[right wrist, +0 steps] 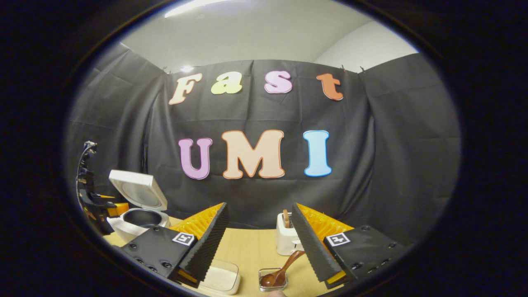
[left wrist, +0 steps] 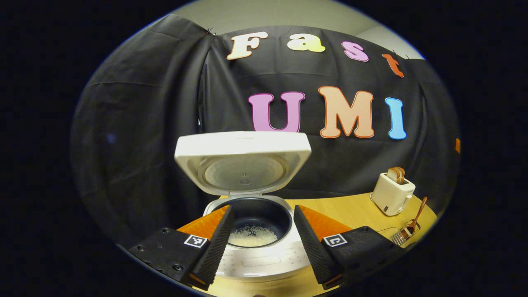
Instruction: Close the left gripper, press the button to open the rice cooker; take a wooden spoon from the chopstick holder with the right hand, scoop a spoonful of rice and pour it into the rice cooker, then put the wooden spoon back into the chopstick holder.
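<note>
Standing wide open and empty, the jaws of the right gripper (right wrist: 259, 243) hang above the spoon (right wrist: 279, 272), touching nothing. The spoon sits bowl-down in the holder (right wrist: 273, 284), a small wire basket on the tabletop (right wrist: 251, 247), its handle leaning up toward the right finger. Judged light, stiff and smooth, the wooden spoon should be taken at mid-handle, clear of the bowl; too high a grip may let it swing when loaded. A clear tub of rice (right wrist: 222, 277) stands just beside the holder, and a toaster (right wrist: 285, 239) behind it.

The left gripper (left wrist: 260, 239) also has its jaws spread, holding nothing, framing the cooker (left wrist: 255, 243). The lid (left wrist: 243, 161) is up and the pot (left wrist: 258, 218) already holds some rice, so the button step looks done. With the spoon resting in the holder, the task appears near its end, or a further scoop is pending; which cannot be told.
</note>
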Tool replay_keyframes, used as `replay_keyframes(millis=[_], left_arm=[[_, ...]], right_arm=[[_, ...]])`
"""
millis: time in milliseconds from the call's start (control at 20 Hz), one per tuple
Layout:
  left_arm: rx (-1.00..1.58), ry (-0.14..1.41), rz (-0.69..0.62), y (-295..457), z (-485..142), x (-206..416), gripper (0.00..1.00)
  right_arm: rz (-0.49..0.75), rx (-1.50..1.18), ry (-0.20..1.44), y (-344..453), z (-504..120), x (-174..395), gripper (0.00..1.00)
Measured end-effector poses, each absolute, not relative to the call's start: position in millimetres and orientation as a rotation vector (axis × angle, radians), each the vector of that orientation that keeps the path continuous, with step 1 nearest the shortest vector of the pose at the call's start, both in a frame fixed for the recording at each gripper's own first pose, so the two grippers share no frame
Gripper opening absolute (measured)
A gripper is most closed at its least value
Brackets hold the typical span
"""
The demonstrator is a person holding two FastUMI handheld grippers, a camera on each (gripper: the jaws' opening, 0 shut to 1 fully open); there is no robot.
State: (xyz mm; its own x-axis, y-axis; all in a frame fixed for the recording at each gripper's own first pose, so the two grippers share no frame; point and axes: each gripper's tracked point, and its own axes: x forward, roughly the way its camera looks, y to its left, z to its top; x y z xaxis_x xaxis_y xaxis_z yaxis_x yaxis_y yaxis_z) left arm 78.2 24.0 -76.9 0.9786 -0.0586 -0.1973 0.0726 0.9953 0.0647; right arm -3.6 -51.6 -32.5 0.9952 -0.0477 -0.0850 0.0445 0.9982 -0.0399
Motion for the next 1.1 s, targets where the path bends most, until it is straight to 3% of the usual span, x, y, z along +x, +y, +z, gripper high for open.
replay_keyframes(millis=[300, 550, 800, 900, 1000, 1050, 1100], left_arm=[[0.08, 0.124, -0.057, 20.5, -50.1, 59.5, 0.93], [0.073, 0.068, -0.066, 8.6, -31.1, 38.0, 0.93], [0.079, 0.051, -0.081, -2.3, -18.4, 21.9, 0.93], [0.079, 0.035, -0.079, -4.4, -11.4, 17.8, 0.92], [0.075, 0.029, -0.077, -6.6, -7.3, 12.6, 0.93], [0.075, 0.027, -0.077, -7.4, -6.4, 9.7, 0.93], [0.079, 0.028, -0.077, -8.3, -5.6, 7.4, 0.93]], right_arm=[[-0.094, 0.011, 0.206, -90.2, -84.2, 14.3, 0.94], [-0.138, 0.052, 0.311, -121.2, -134.9, 31.9, 0.94], [-0.138, 0.059, 0.432, -136.9, -185.5, 49.2, 1.0], [-0.152, 0.059, 0.459, -145.1, -199.0, 53.4, 0.94], [-0.139, 0.076, 0.508, -145.8, -218.8, 60.6, 0.94], [-0.139, 0.09, 0.538, -147.6, -230.9, 62.3, 1.0], [-0.142, 0.1, 0.561, -149.1, -238.6, 62.9, 0.97]])
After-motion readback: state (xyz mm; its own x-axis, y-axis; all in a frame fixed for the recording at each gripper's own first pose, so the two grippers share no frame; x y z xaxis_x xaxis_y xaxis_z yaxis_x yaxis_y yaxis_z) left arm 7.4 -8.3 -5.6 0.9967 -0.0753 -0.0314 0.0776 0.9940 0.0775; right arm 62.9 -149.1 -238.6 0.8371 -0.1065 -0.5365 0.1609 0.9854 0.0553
